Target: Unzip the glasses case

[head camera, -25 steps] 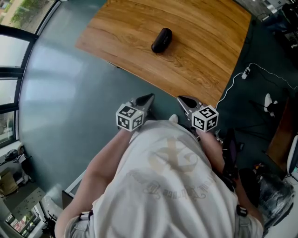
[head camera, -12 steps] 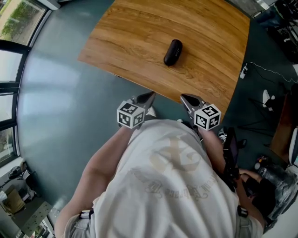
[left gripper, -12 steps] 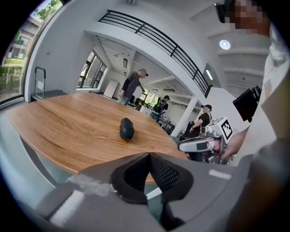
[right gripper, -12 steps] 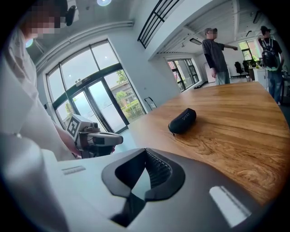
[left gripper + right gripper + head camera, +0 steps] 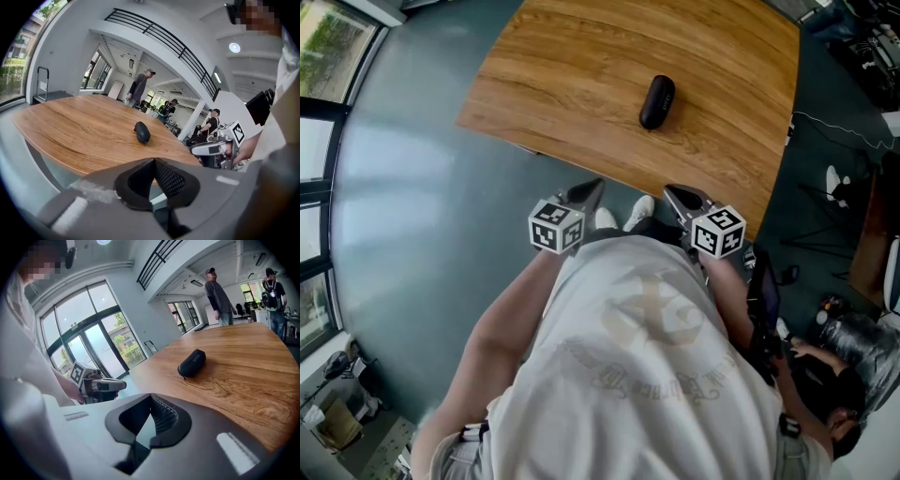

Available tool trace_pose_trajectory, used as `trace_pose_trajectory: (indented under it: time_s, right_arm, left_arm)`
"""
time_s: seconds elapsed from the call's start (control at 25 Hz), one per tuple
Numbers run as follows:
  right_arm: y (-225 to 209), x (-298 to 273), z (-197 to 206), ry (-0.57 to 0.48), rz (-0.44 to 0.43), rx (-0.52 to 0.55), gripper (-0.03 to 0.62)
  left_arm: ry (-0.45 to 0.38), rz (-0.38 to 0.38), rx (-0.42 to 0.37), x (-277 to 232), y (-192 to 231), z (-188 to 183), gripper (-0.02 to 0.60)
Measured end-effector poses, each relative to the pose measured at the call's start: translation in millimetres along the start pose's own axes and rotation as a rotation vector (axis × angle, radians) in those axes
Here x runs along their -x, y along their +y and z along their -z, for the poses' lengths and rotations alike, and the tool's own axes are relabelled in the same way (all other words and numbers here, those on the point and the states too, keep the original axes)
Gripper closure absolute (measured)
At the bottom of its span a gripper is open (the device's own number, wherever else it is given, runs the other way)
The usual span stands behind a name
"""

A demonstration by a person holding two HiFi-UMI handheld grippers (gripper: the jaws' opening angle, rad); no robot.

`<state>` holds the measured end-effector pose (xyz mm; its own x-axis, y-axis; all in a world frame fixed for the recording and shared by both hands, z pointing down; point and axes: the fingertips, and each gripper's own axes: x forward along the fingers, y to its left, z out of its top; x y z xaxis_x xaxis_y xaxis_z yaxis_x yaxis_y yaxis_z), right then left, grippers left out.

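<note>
Approach stage, before any contact. A black, oblong, hard-shelled glasses case point(image 5: 656, 101) lies alone on the bare top of a rounded, wood-grained desk point(image 5: 572, 84), well apart from both tools. The left claw point(image 5: 592, 188) and the right claw point(image 5: 673, 194) are held side by side just off the desk's near edge, above the grey-green floor point(image 5: 422, 187), each angled toward the case. In each claw's own view the two ribbed jaws meet tip to tip with nothing between them, so both claws are closed and empty. The case appears fully zipped, and the task is therefore judged not yet begun. The next move calls for carrying both claws over the desk and parting their jaws. One claw would then steady the case body while the other pinches the zip pull, which is too small to locate from here.
</note>
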<state>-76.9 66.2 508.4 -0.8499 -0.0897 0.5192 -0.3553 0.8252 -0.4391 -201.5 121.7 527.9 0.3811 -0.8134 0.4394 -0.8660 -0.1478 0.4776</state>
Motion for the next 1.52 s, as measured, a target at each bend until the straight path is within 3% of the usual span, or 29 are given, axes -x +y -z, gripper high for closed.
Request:
trace_pose_trajectory:
  time_s: [0.24,0.52,0.72,0.96,1.52]
  right_arm:
    - [-2,0,3,-0.016,0.009,-0.034,0.585]
    - [2,-9,-4,-0.032,0.002,-0.029,0.585]
    - [-10,-2,2,-0.048,0.036,-0.069,0.586]
    - [-35,8,-4,-0.082,0.066,-0.105,0.586]
    - [-104,-7,-44,-0.138,0.026,-0.125,0.585]
  left_arm:
    - [0.007,0.019,-0.007,1,-11,6,0.577]
    - [0.021,-0.003,0.002,7,4,5,0.577]
    - [0.045,0.038,-0.015,-10,-3,1,0.577]
    - [0.075,0.075,-0.076,-37,-16,-21,0.577]
    - [0.105,0.038,-0.182,-97,-11,-82,0.578]
